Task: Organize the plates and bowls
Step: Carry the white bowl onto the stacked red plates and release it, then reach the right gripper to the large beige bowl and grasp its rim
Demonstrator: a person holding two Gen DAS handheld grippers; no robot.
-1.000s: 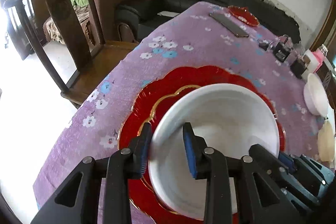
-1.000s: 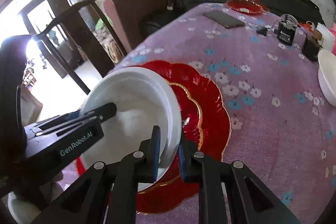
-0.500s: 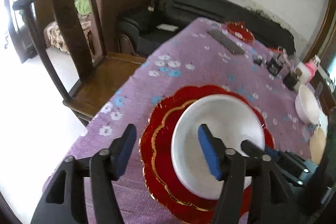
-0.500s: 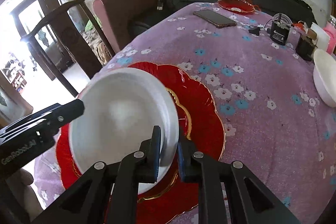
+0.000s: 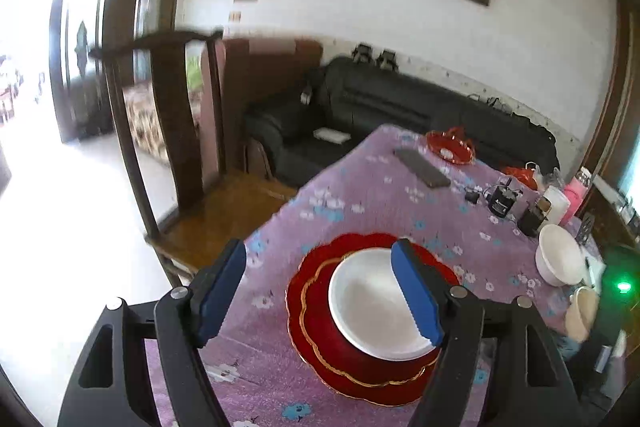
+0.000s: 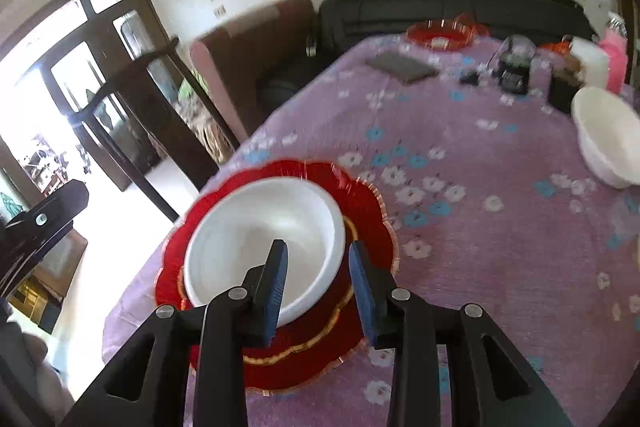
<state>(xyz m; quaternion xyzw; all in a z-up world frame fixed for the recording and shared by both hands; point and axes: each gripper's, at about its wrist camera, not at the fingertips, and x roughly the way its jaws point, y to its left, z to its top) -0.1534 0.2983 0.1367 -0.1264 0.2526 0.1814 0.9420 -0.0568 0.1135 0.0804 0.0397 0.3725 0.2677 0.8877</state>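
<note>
Now the white bowl (image 6: 264, 239) sits in the red plate (image 6: 372, 211), near the table's close corner, and neither tool holds it. The left gripper (image 5: 320, 291) has just been opening; its jaws stand wide with nothing pinched, the bowl below and ahead of them. The right gripper (image 6: 318, 285) has just been opening too; its jaws are parted less, straddling the bowl's near rim in view without pressing on it. So the stacked pair looks done, and the next piece is probably the second bowl (image 6: 608, 143), well off to the right by the table's far side, nearer the right gripper. Open purple cloth (image 6: 480, 227) lies between, giving a free path. Small clutter, a black box (image 6: 514, 79) among it, stands just behind that bowl, so an approach from the near side seems safest.
</note>
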